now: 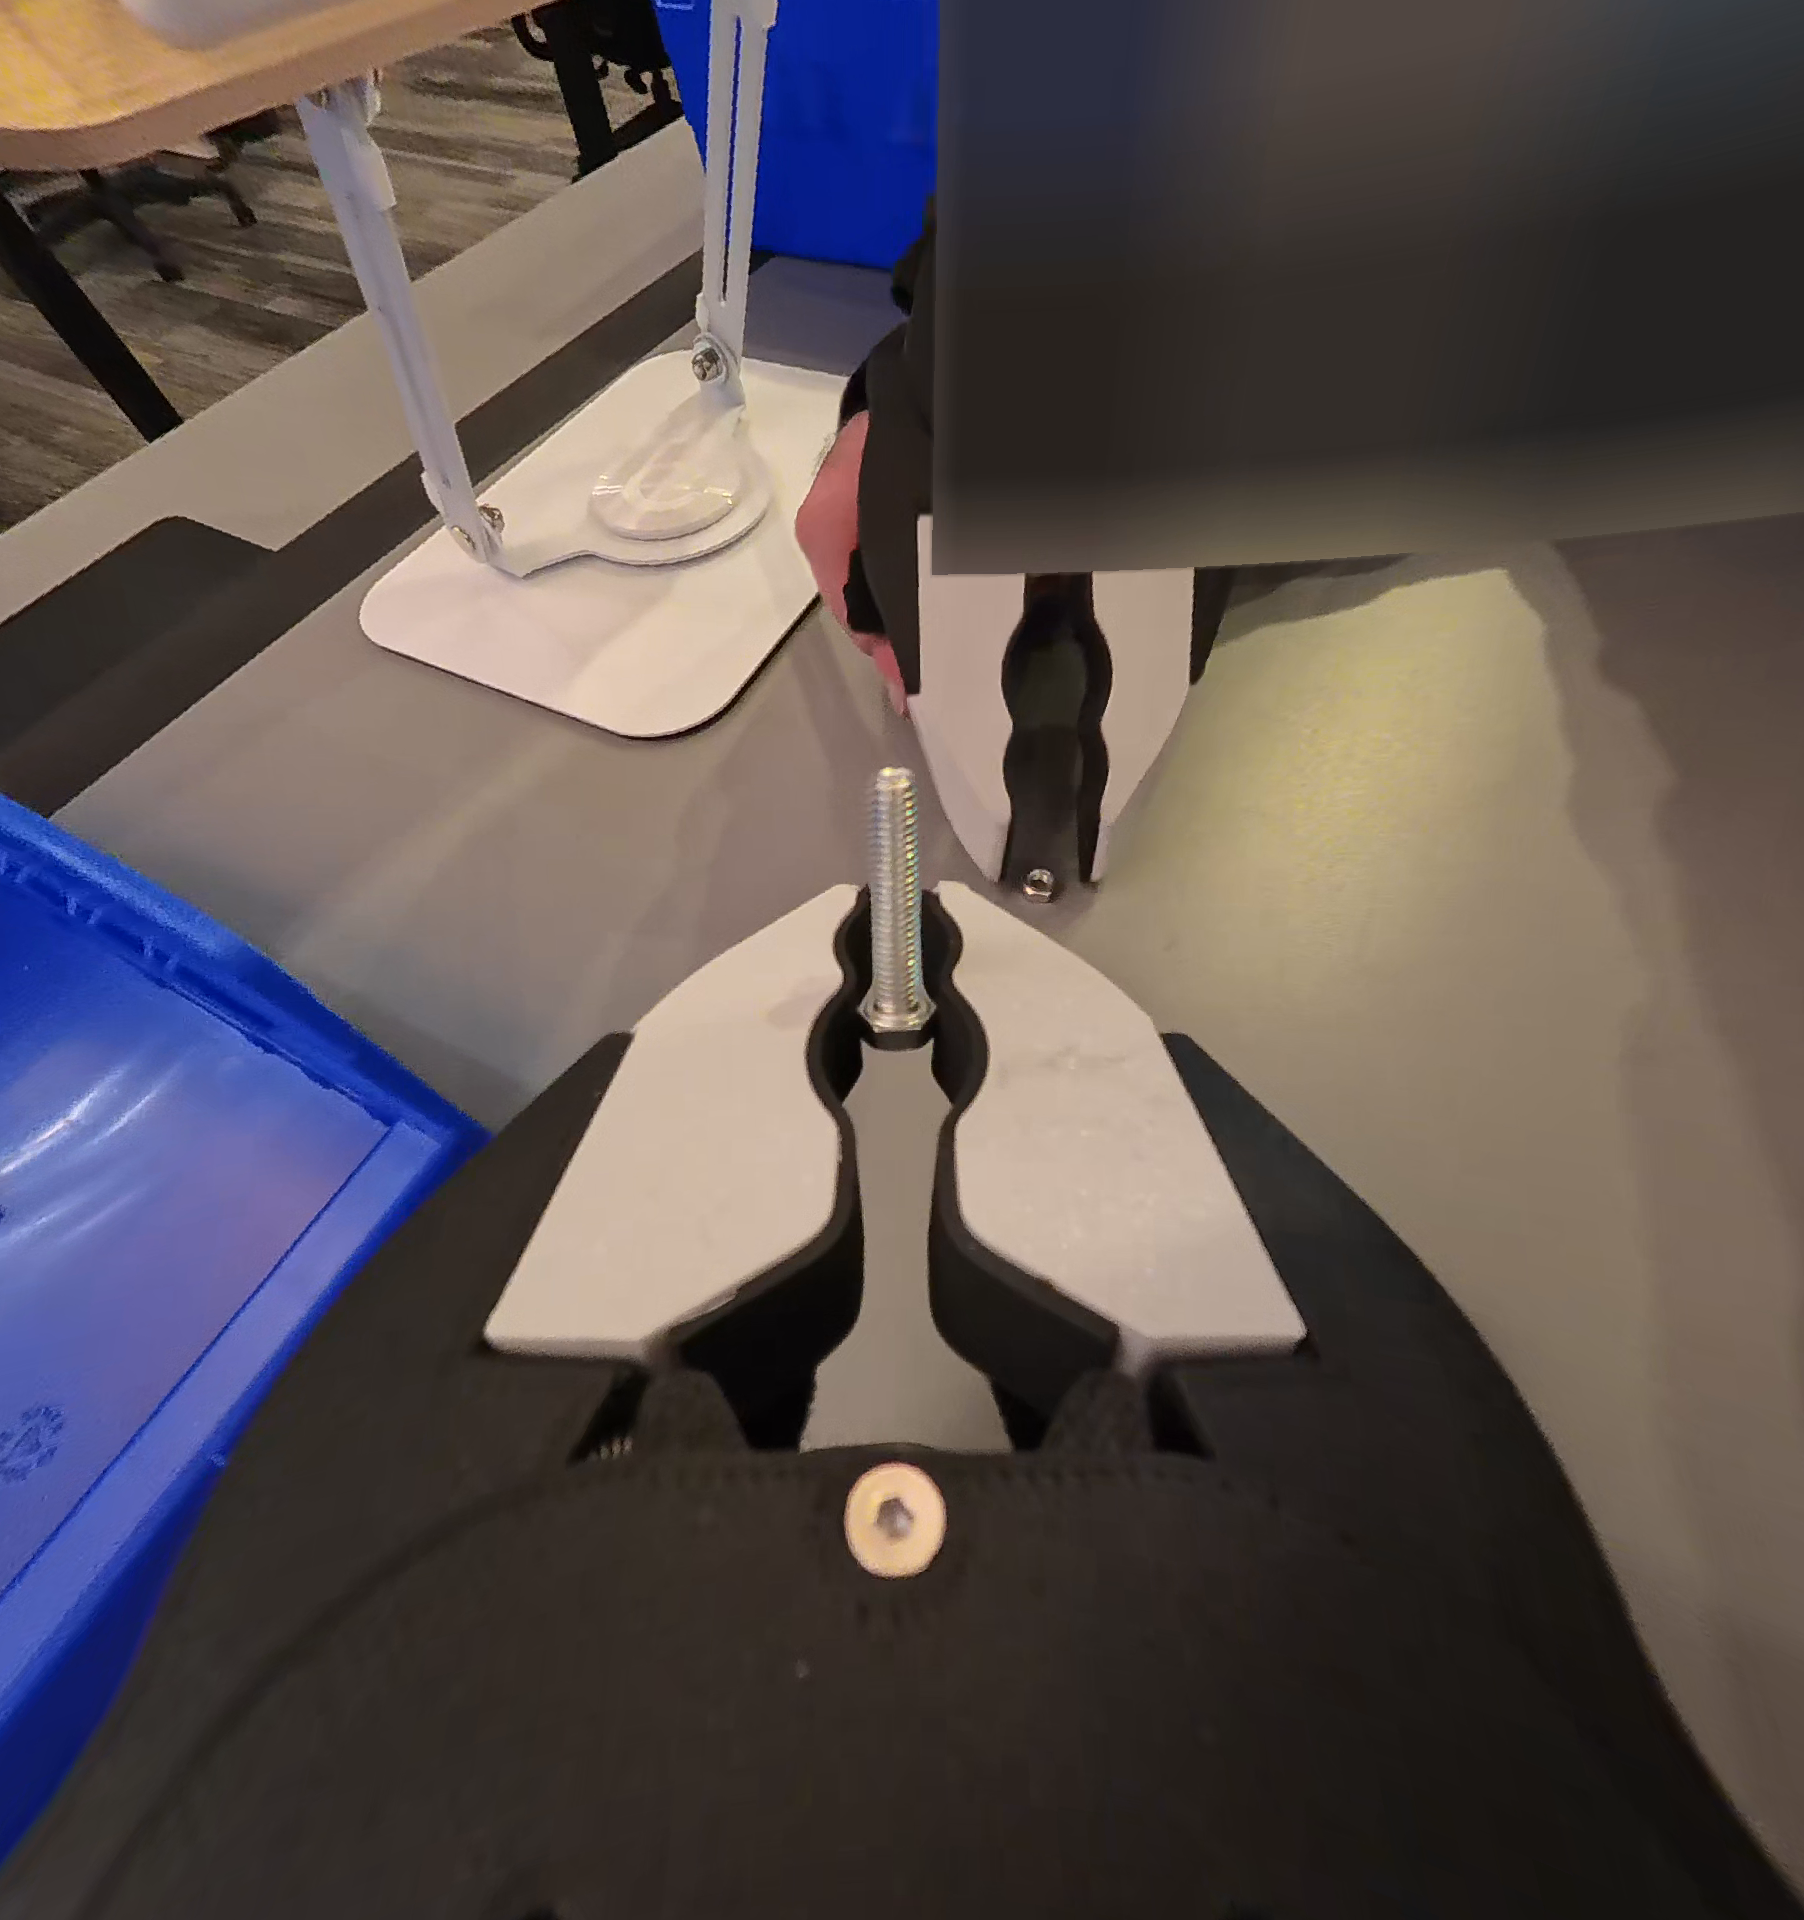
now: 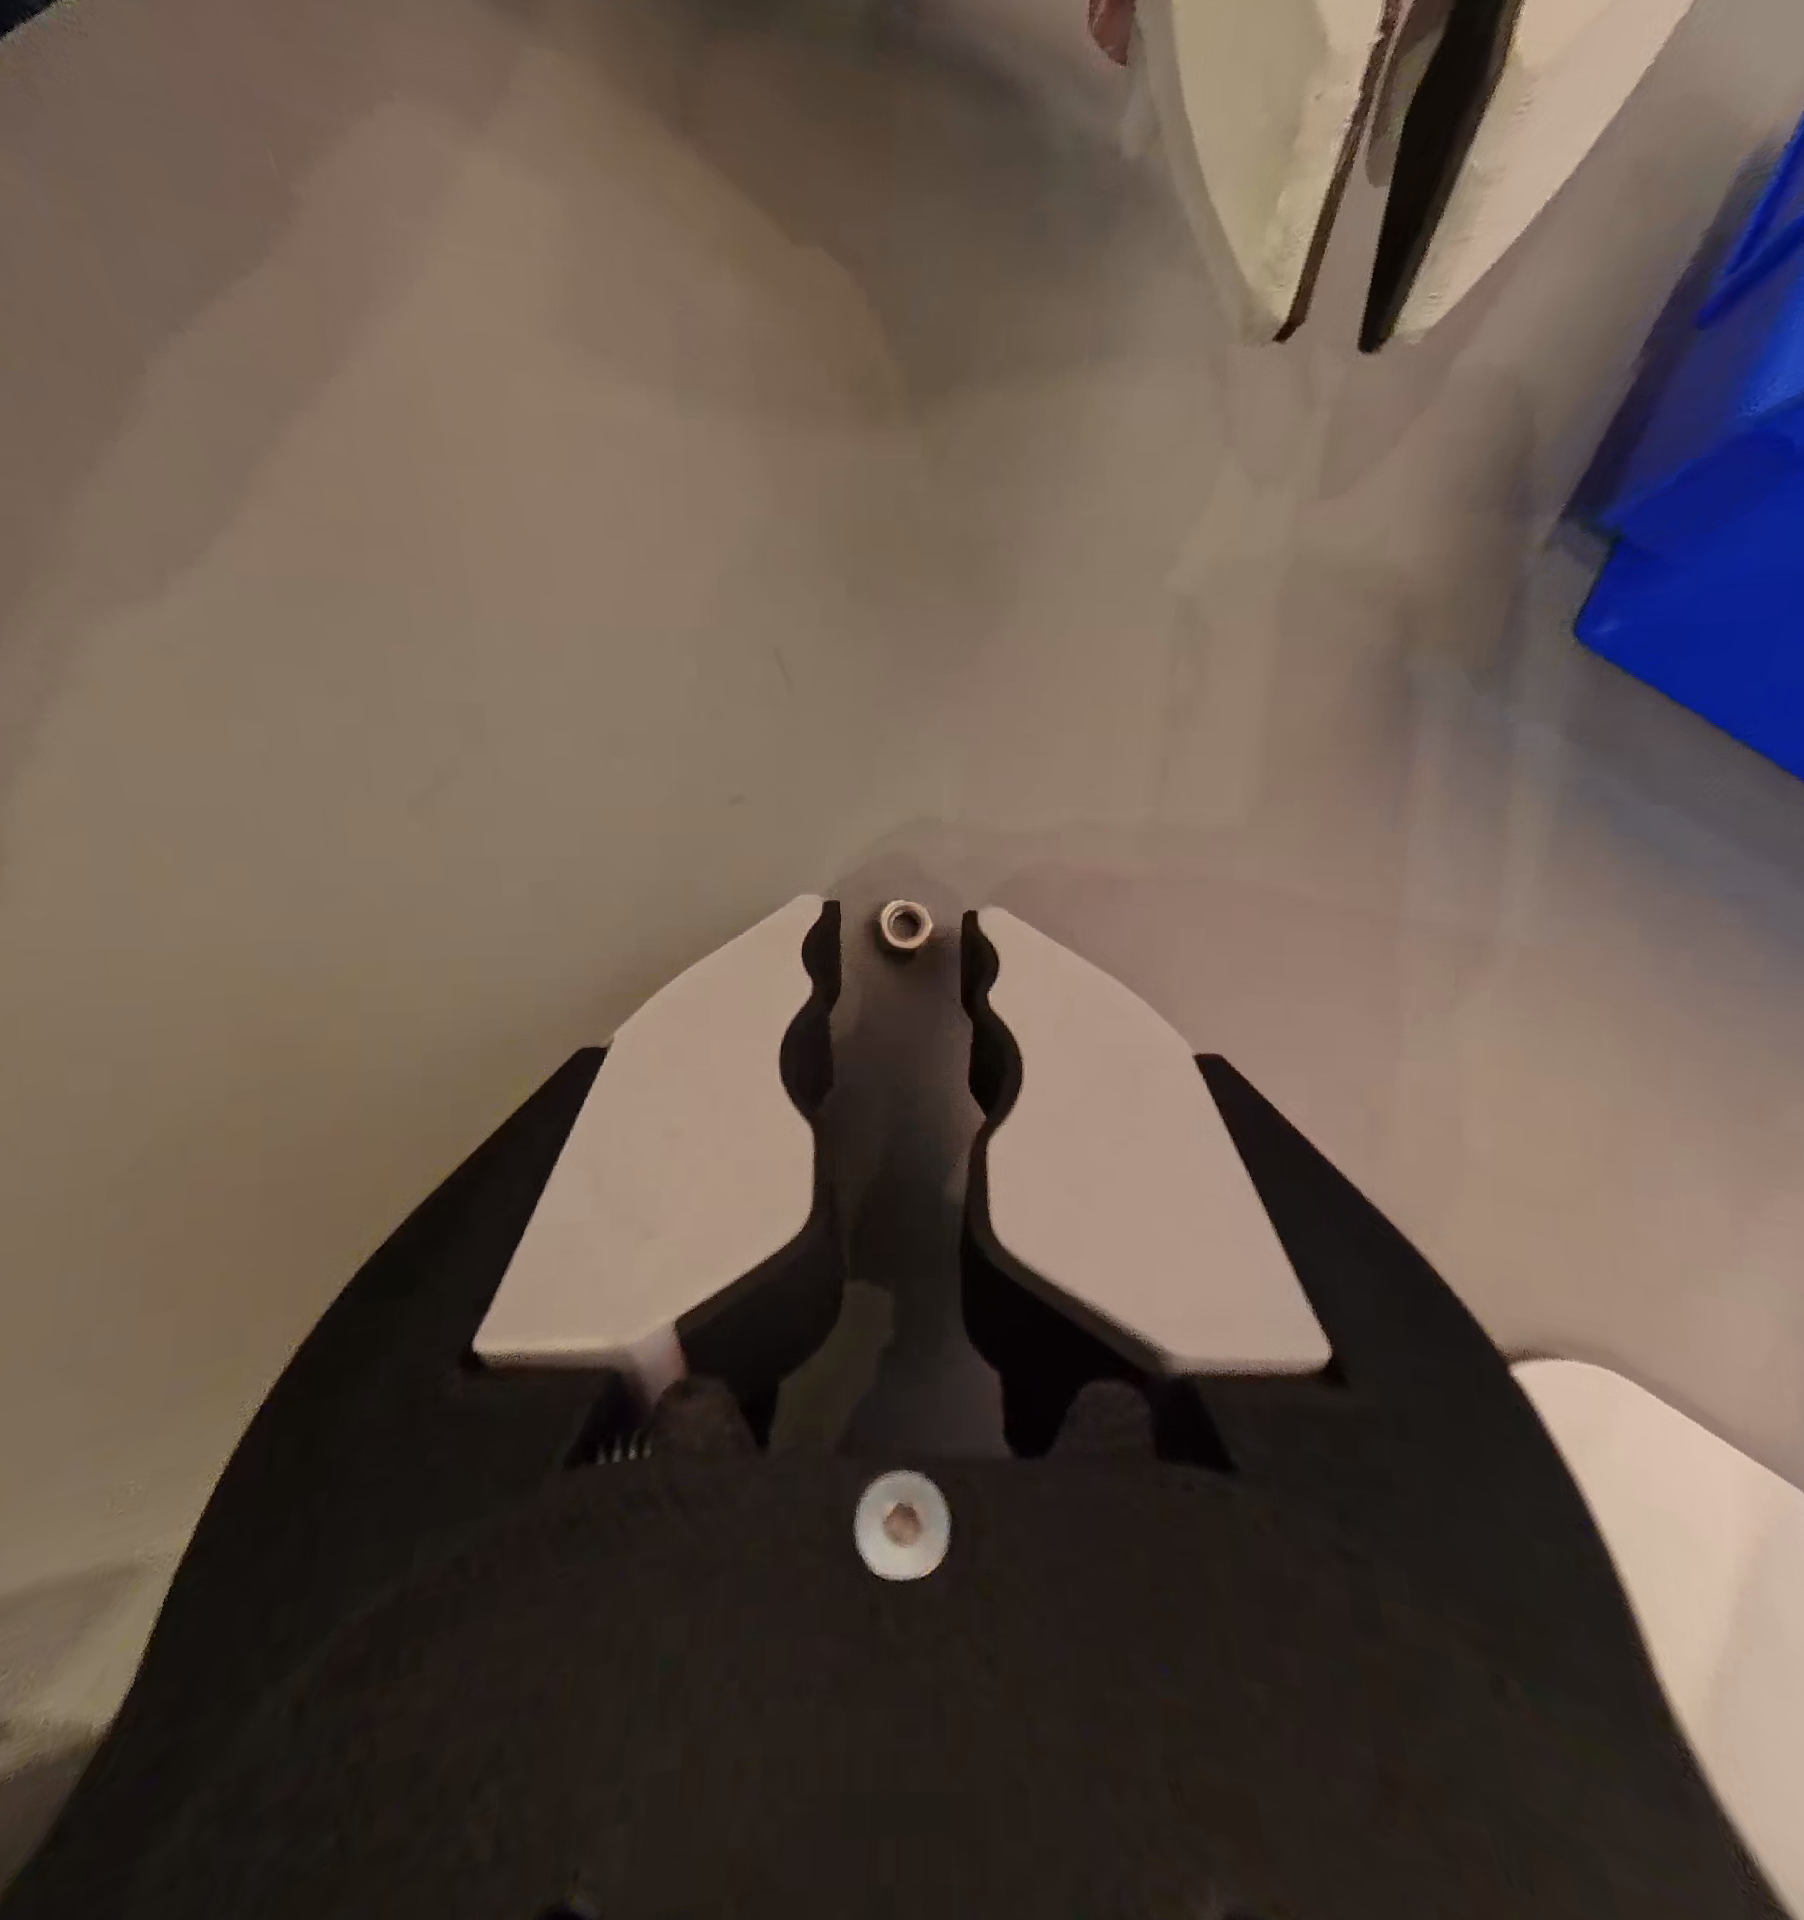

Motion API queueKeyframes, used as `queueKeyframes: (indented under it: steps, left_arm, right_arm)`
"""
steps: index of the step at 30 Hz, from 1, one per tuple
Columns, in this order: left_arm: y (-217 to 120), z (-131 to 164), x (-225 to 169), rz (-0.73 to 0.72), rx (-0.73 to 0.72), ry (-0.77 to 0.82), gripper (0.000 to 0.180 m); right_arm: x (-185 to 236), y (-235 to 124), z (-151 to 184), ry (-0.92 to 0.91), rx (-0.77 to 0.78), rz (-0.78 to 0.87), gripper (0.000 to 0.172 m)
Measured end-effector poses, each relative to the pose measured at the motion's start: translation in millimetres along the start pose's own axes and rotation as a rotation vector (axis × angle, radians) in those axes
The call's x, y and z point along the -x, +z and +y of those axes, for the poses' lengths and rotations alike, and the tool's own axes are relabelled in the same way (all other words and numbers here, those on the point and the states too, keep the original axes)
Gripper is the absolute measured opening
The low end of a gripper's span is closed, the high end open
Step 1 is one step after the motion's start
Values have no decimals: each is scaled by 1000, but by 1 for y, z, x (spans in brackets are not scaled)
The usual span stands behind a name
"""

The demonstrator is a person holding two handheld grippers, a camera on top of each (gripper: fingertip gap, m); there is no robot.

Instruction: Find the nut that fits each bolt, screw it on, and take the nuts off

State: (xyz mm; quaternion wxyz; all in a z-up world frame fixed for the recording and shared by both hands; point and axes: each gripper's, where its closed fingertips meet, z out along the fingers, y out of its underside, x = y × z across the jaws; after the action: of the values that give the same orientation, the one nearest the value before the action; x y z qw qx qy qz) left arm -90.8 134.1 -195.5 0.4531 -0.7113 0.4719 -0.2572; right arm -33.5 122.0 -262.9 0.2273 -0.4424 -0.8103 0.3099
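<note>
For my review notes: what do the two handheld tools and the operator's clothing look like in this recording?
Both tools match. The left tool and right tool each have a broad matte black body with one pale hex-socket screw at its centre, and two flat light grey fingers that taper to tips, lined with black wavy-edged pads. No cables show. The hand on the right tool wears a black sleeve.

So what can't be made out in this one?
- Left wrist view: a blurred patch hides everything above the right gripper.
- Left wrist view: the small item in the blue bin is cut by the edge.
- Either view: nut thread too small to match against the bolt.
</note>
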Motion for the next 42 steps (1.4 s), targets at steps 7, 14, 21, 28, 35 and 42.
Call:
queueKeyframes:
  steps: [7,14,21,28,35,42]
  left_arm:
    - [1,-2,-1,9,-7,-6,8]
    - [4,0,-1,18,1,-12,8]
    - [6,1,-3,31,8,-11,8]
    - [8,1,-3,35,12,-15,8]
    - [6,-1,2,14,-12,-19,8]
    - [7,-9,2,64,-99,-84,8]
  right_arm:
    - [4,4,-1,-35,9,-75,19]
    - [2,4,0,-52,41,-132,16]
    - [3,1,3,-69,78,-161,14]
    - [5,1,2,-82,79,-164,11]
    - [-2,-2,-2,-59,25,-130,10]
    - [-30,-53,-56,5,-303,6,10]
